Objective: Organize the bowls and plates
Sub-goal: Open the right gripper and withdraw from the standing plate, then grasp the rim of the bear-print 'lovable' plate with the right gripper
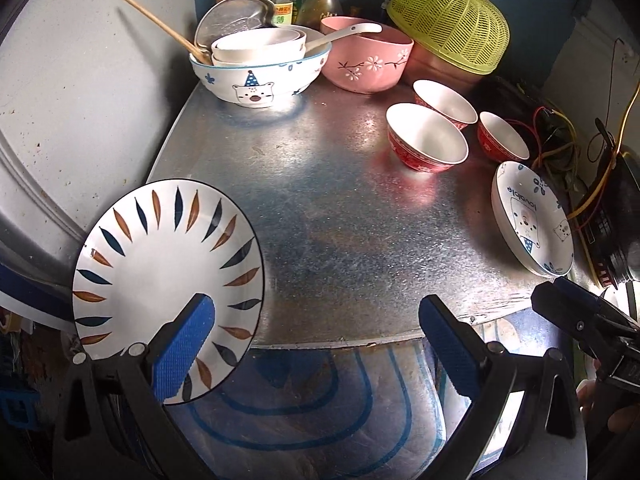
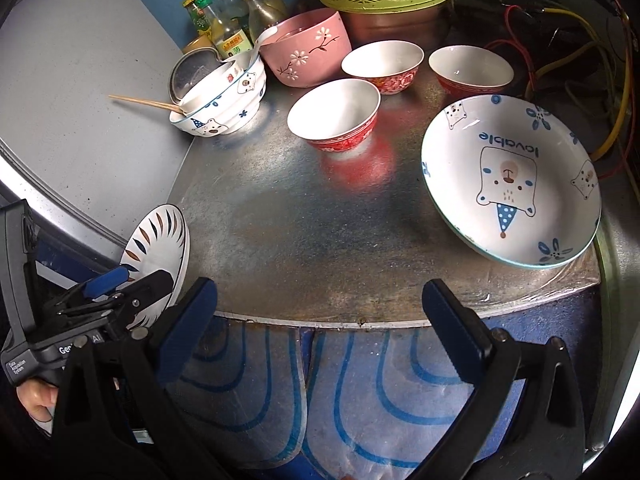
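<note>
Bench (image 2: 304, 220): mottled galvanized metal, semi-glossy. Leaf-patterned plate (image 1: 160, 272), bear plate (image 2: 516, 184) and red bowls (image 2: 334, 114): glazed glossy ceramic. Yellow basket (image 1: 452, 24): perforated plastic. Chopsticks (image 1: 160, 24): matt wood.

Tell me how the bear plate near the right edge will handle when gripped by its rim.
The bear plate looks glazed and glossy, so probably slippery between the pads. Likely rigid ceramic, breakable if dropped. It lies close to the table corner, so a push could send it off.

Leaf-patterned white plate (image 1: 160, 272), pink floral bowl (image 1: 366, 62), red bowls (image 1: 426, 138), yellow-green basket (image 1: 452, 26)
</note>
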{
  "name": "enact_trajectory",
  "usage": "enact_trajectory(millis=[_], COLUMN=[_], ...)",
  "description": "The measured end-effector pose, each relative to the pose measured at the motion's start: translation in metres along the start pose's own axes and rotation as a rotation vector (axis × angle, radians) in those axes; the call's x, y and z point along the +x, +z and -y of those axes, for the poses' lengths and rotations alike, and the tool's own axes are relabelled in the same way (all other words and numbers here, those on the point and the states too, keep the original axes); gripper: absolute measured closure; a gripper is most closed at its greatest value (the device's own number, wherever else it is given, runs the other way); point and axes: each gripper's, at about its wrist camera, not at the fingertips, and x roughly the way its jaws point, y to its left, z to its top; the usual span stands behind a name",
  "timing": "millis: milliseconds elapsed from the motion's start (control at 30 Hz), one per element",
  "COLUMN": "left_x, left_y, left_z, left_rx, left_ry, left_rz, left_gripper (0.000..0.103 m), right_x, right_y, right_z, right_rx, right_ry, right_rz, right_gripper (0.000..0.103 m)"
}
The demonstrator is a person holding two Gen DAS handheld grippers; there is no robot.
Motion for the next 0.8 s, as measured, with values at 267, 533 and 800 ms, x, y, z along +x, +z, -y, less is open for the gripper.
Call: enact_trajectory(millis=[267,533,800], left_x=[0.006,0.009,0.009], left_y=[0.001,0.001,-0.004], left_z=[0.045,0.090,0.133], left_rx=[0.068,0.136,0.197], left_ry=[-0.047,-0.098,-0.144], left_rz=[-0.010,-0.016,-0.025], left_gripper=[0.001,0.001,0.001], right_x=[-0.024,-0.052,-0.079], right_y=[-0.008,-0.018,-0.029], right_z=[0.031,0.065,0.097], right_rx=[0.062,0.124,0.184], right_ry=[-0.047,-0.092,-0.136], right_rz=[0.031,0.067,0.105], right_gripper=[0.000,0.000,0.000])
